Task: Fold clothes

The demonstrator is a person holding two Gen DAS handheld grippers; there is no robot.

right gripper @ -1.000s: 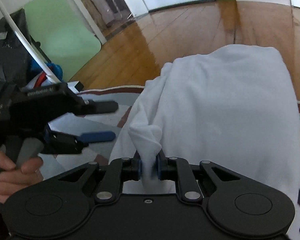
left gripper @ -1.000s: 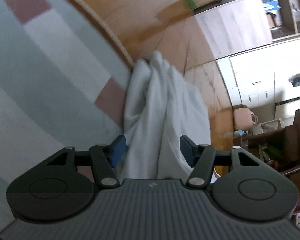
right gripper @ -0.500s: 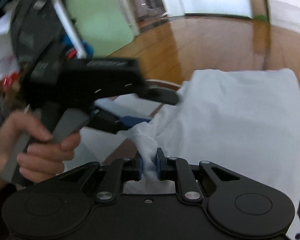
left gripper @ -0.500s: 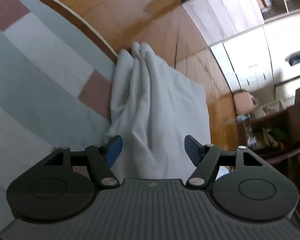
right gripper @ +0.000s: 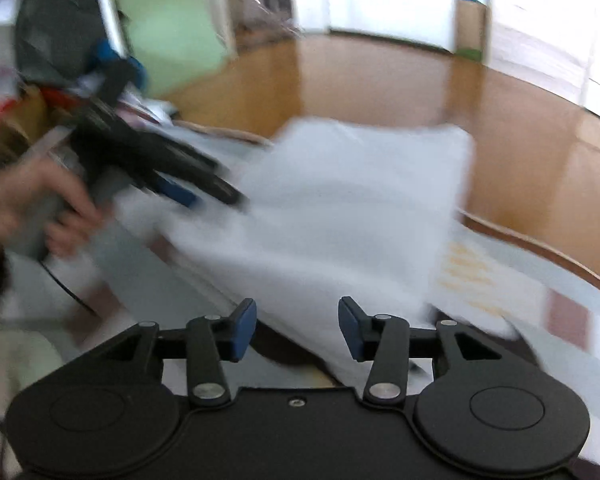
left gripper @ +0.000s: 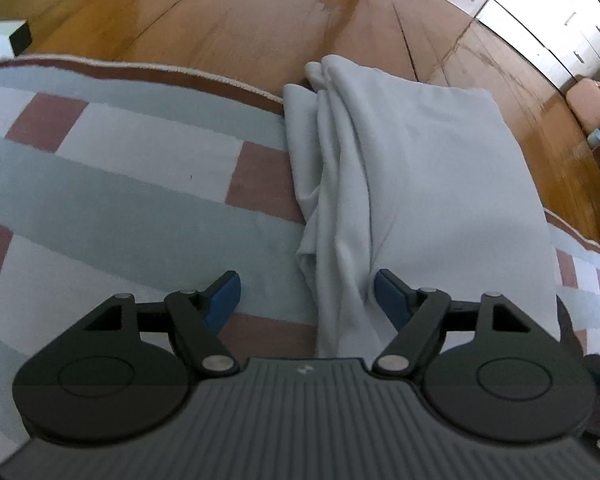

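Both our grippers tilt downward: our left gripper (left gripper: pixel 307 295) and right gripper (right gripper: pixel 297 328) have just been opening, jaws apart, gripping nothing. Beyond them the folded white garment (left gripper: pixel 420 184) lies across the striped rug's (left gripper: pixel 132 184) edge and wooden floor (left gripper: pixel 228 16). No writing is readable.

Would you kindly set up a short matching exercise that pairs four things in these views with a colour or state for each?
Things:
1. white garment
2. rug
3. floor
4. right gripper

Colour or state:
A. glossy brown wood
B. jaws apart, having just opened, pressing on nothing
C. pale blue with white and reddish blocks
D. lying folded across the rug's edge

Pairs: 1-D, 2-C, 3-A, 4-B
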